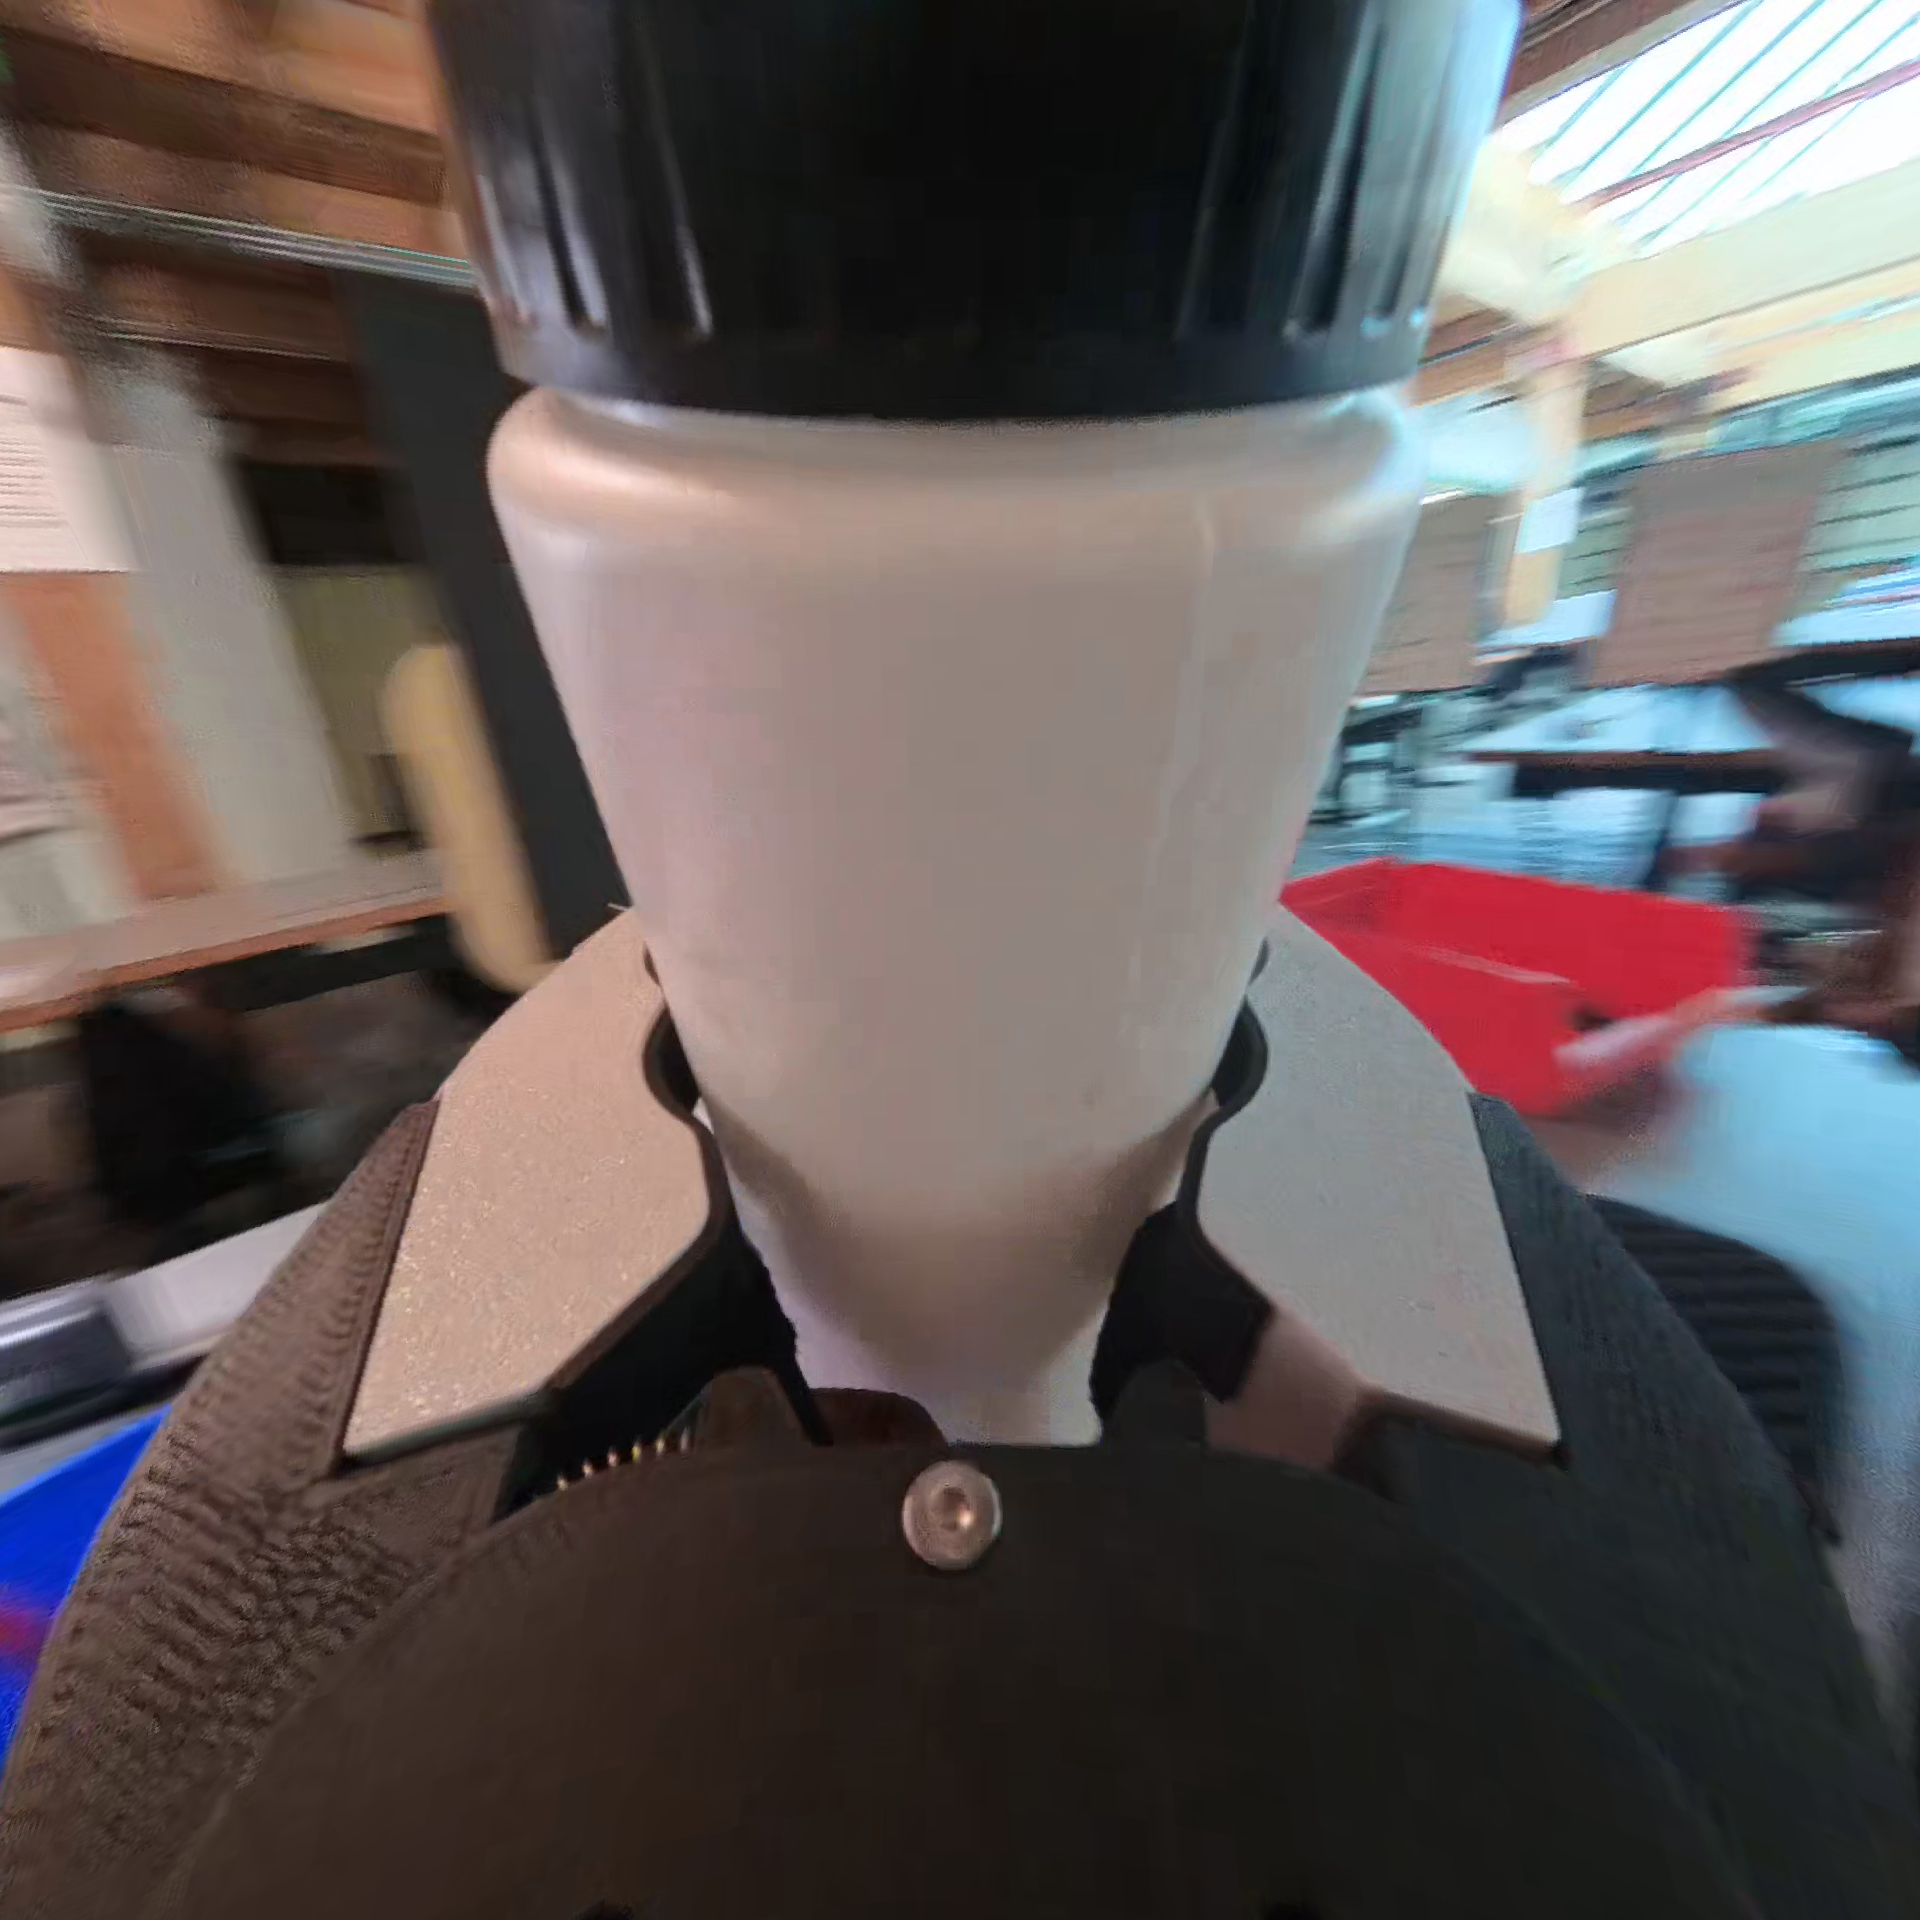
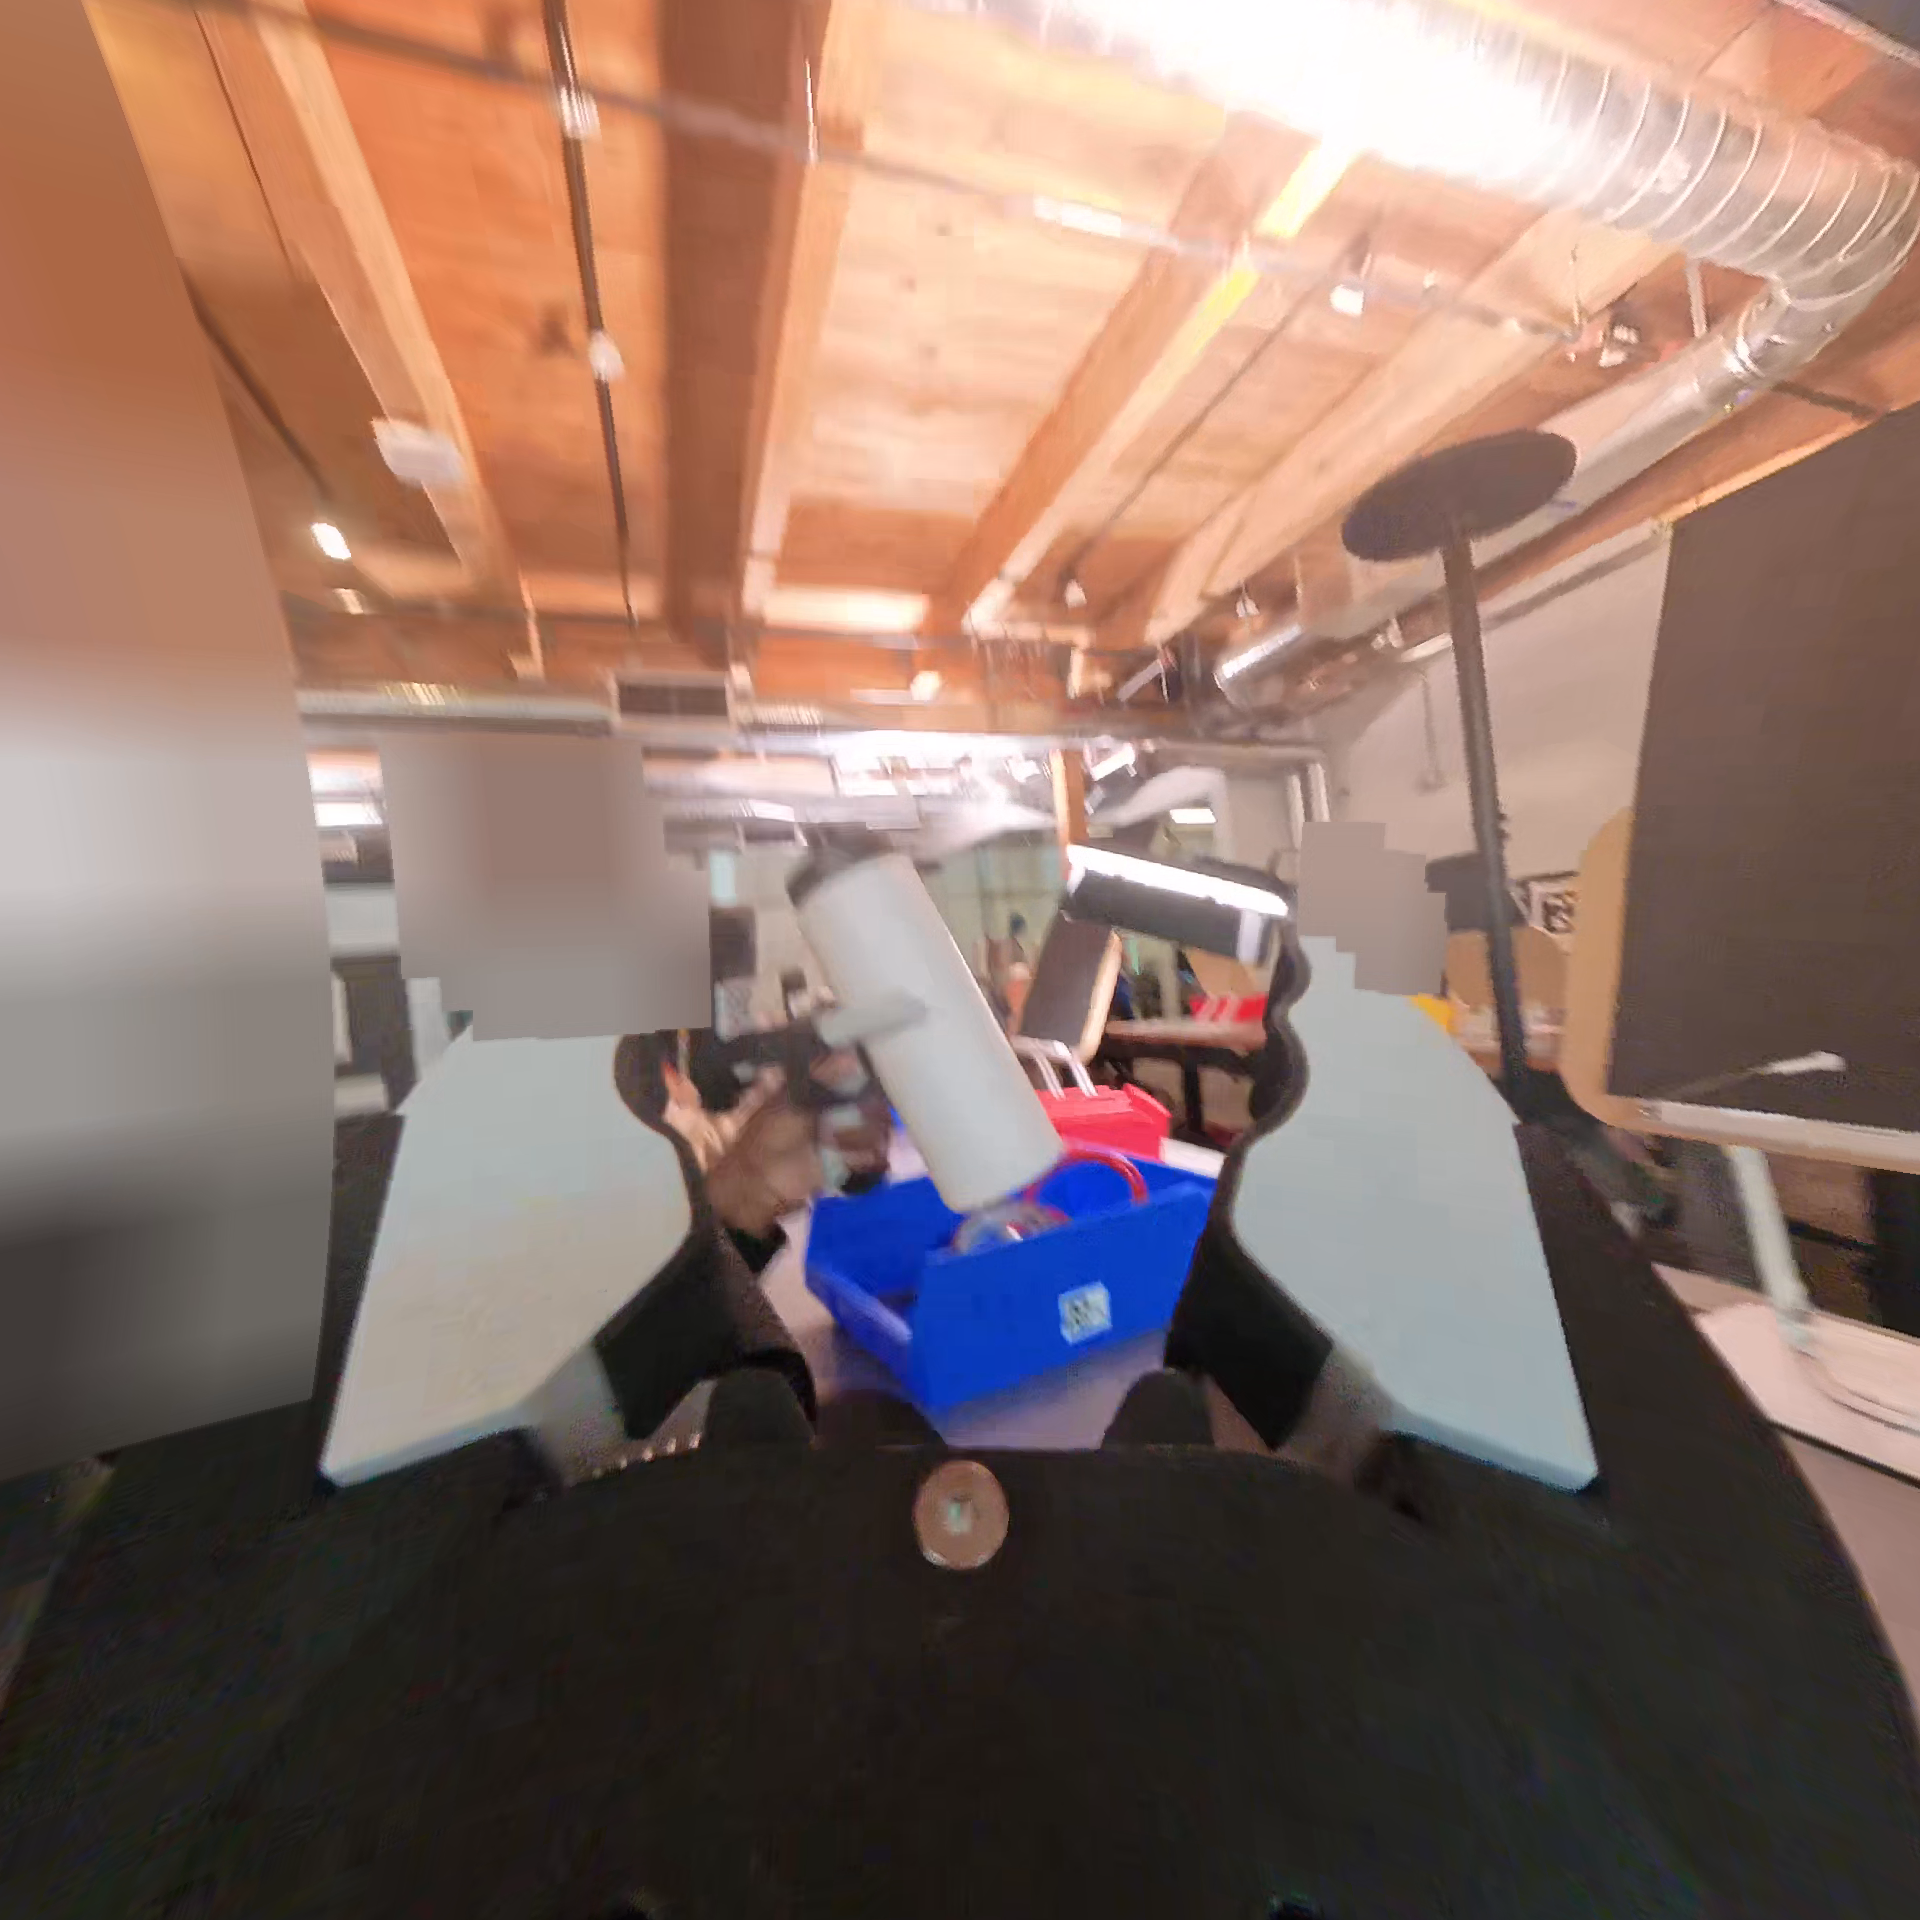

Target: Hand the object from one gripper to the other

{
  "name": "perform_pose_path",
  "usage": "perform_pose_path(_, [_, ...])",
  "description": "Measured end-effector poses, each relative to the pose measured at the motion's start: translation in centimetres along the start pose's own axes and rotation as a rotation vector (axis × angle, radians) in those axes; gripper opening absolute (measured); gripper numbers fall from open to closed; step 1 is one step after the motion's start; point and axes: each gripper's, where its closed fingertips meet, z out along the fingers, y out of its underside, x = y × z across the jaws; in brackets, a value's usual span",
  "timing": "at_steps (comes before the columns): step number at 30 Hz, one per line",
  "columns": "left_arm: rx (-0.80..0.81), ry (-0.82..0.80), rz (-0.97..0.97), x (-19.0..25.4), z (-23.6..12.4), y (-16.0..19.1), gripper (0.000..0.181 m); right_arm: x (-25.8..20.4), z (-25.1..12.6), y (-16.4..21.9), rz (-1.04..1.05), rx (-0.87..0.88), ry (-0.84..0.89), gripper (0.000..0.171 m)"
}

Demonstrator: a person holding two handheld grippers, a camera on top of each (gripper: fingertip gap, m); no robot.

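In the left wrist view my left gripper is shut on a white bottle with a black ribbed cap. The fingers clamp the bottle's lower part, and the cap end points away from the camera. The bottle fills the middle of the view. In the right wrist view my right gripper is open and empty, with its fingers wide apart and raised toward the ceiling. I cannot pick out the held bottle or the left gripper for certain in the right wrist view.
A blue bin stands ahead of the right gripper, with a tilted white cylinder over it and a red bin behind. A dark monitor and a black pole are at the right. A red bin shows right of the bottle.
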Motion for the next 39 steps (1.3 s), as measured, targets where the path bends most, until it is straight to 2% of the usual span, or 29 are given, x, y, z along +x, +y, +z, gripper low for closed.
perform_pose_path(5, [0.029,0.536,-0.235,13.2,2.8,0.7,0.099,-0.1,-0.5,3.1,-0.206,-0.247,0.006,0.103])
perform_pose_path(7, [0.043,0.699,-0.311,16.8,3.2,1.0,0.099,-0.7,-0.8,4.8,-0.155,-0.366,-0.033,0.103])
perform_pose_path(9, [0.03,0.84,-0.368,19.5,3.1,1.2,0.099,-1.9,-0.8,6.4,-0.062,-0.456,-0.107,0.113])
perform_pose_path(13, [-0.024,0.99,-0.418,22.3,2.7,2.4,0.098,-4.4,-0.8,9.4,0.149,-0.59,-0.277,0.122])
perform_pose_path(16, [-0.07,1.005,-0.398,23.0,2.8,3.4,0.099,-5.6,-0.5,11.5,0.254,-0.651,-0.341,0.116])
perform_pose_path(20, [-0.068,1.053,-0.397,24.1,2.5,3.3,0.099,-6.4,0.1,14.2,0.271,-0.693,-0.372,0.107])
perform_pose_path(21, [-0.069,1.061,-0.394,24.4,2.5,3.3,0.099,-6.6,0.2,14.6,0.275,-0.691,-0.384,0.104])
perform_pose_path(22, [-0.079,1.06,-0.392,24.7,2.5,3.5,0.099,-6.8,0.3,15.0,0.271,-0.695,-0.391,0.09])
perform_pose_path(24, [-0.093,1.017,-0.408,24.5,3.1,3.5,0.099,-6.4,0.4,15.4,0.242,-0.695,-0.369,0.088])
perform_pose_path(28, [-0.027,0.704,-0.309,21.3,5.3,3.5,0.095,-2.1,1.2,14.0,0.051,-0.595,-0.08,0.087])
perform_pose_path(32, [-0.076,0.595,-0.218,21.7,5.8,3.8,0.103,0.5,1.0,12.5,-0.145,-0.55,0.151,0.087])
perform_pose_path(35, [-0.104,0.463,-0.165,21.2,6.7,4.6,0.099,0.7,1.1,12.9,-0.279,-0.577,0.23,0.087])
perform_pose_path(36, [-0.098,0.431,-0.148,20.8,6.9,4.7,0.088,0.7,1.1,13.0,-0.331,-0.596,0.249,0.087])
perform_pose_path(39, [-0.066,0.493,-0.14,20.8,6.1,4.1,0.082,0.0,1.2,13.0,-0.42,-0.619,0.222,0.087])
